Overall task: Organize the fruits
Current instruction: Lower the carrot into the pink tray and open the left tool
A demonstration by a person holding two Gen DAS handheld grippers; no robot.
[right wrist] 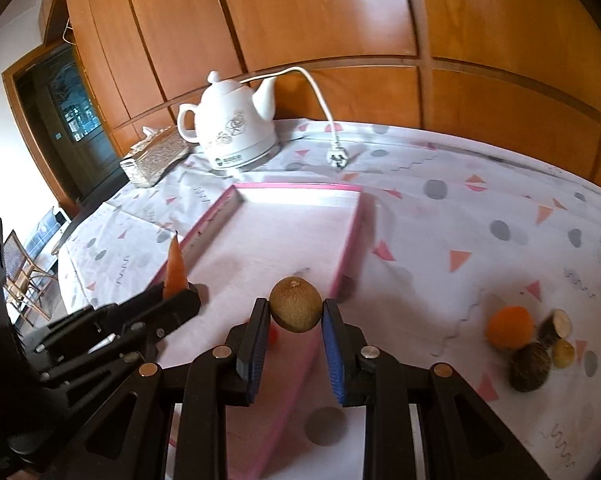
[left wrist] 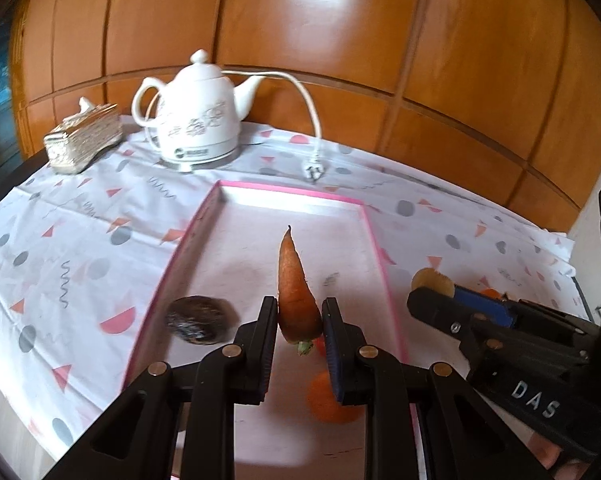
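Left gripper (left wrist: 300, 316) is clamped on a carrot (left wrist: 296, 292), pads pinching its thick stem end; the tapered tip points up and away, toward the centre of the frame. The carrot hangs above the pink-rimmed tray (left wrist: 288, 190), which fills the middle of the left wrist view.

Right gripper (right wrist: 296, 314) is clamped on a kiwi (right wrist: 295, 304), squeezed across its middle, low centre of the right wrist view and over the tray's near right rim.

Already in the tray: a dark wrinkled fruit (left wrist: 198, 320) at lower left near the rim, and an orange fruit (left wrist: 324, 400) partly hidden behind the left gripper's right finger.

Not yet moved, lower right of the right wrist view, on the patterned tablecloth (right wrist: 460, 216): an orange (right wrist: 510, 326), a dark round fruit (right wrist: 530, 366) and two smaller brownish pieces I cannot identify, all bunched together and touching.

Handling, as judgement:
- Carrot: stiff, light, dry skin. The grip sits at one end, so the long tip may swing; a hold nearer mid-length would steady it.
- Kiwi: light, fuzzy skin gives friction, flesh soft; it bruises under hard squeeze. Across the belly is the right place.
- Both will likely roll once set down, the kiwi more so.

White electric kettle (left wrist: 196, 112) and its loose plug (left wrist: 312, 170) stand beyond the tray, well apart.
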